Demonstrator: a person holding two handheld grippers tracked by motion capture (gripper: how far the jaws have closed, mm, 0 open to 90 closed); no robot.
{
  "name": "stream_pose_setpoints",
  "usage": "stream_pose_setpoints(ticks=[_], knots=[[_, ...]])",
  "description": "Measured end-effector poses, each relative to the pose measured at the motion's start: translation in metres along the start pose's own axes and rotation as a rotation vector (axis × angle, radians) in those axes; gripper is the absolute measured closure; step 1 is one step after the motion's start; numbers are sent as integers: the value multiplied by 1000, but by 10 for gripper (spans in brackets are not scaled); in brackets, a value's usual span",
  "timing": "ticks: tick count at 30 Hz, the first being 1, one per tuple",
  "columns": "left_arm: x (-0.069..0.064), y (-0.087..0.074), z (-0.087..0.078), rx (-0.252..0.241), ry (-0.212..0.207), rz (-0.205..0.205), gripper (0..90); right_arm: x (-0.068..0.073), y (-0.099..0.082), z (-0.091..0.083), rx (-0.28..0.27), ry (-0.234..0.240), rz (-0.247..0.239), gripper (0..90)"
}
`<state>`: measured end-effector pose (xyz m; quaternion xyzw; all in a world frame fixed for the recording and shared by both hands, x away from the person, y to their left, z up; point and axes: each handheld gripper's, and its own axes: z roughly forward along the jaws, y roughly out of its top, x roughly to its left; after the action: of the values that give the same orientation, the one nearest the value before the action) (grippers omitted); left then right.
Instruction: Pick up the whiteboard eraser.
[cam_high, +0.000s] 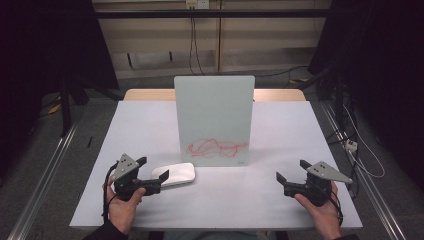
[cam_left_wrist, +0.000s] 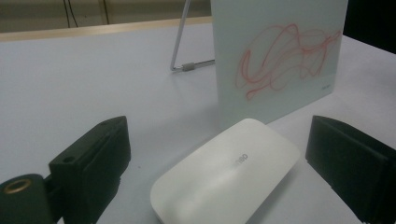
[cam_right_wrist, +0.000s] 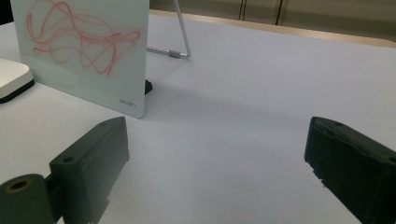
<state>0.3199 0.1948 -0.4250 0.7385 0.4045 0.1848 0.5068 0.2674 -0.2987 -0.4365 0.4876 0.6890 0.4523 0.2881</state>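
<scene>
A small glass whiteboard (cam_high: 215, 110) stands upright mid-table with a red scribble (cam_high: 217, 147) low on its face. A white rounded eraser (cam_high: 176, 174) lies flat in front of its left corner. My left gripper (cam_high: 151, 173) is open at the eraser's left end. In the left gripper view the eraser (cam_left_wrist: 229, 172) lies between the two wide jaws with a gap on each side, and the board (cam_left_wrist: 280, 56) stands just behind. My right gripper (cam_high: 291, 170) is open near the front right, nothing between its jaws, and the right gripper view shows the board (cam_right_wrist: 84, 46) ahead to the left.
The white table (cam_high: 150, 125) has bare room on both sides of the board. A bent metal wire stand (cam_right_wrist: 182, 28) props the board from behind. Dark floor, rails and cables surround the table. The table's front edge is near both hands.
</scene>
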Motion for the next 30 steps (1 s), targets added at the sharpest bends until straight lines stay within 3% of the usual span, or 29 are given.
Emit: stream_pose_setpoints(ticks=[7, 9, 13, 22, 27, 30], knots=[[4, 0, 3, 35, -16, 1, 78, -2, 0, 1, 5, 7, 5, 57], [6, 1, 3, 33, -46, -24, 93, -2, 0, 1, 4, 12, 8, 57], [9, 4, 2, 51, -87, -19, 87, -2, 0, 2, 7, 14, 9, 59], [9, 16, 3, 121, -249, 42, 92, -1, 1, 3, 14, 23, 14, 63], [9, 21, 6, 145, -266, 76, 97, 1, 2, 4, 18, 28, 2, 63], [8, 26, 11, 191, -276, 114, 93, 1, 2, 4, 18, 27, 6, 63]])
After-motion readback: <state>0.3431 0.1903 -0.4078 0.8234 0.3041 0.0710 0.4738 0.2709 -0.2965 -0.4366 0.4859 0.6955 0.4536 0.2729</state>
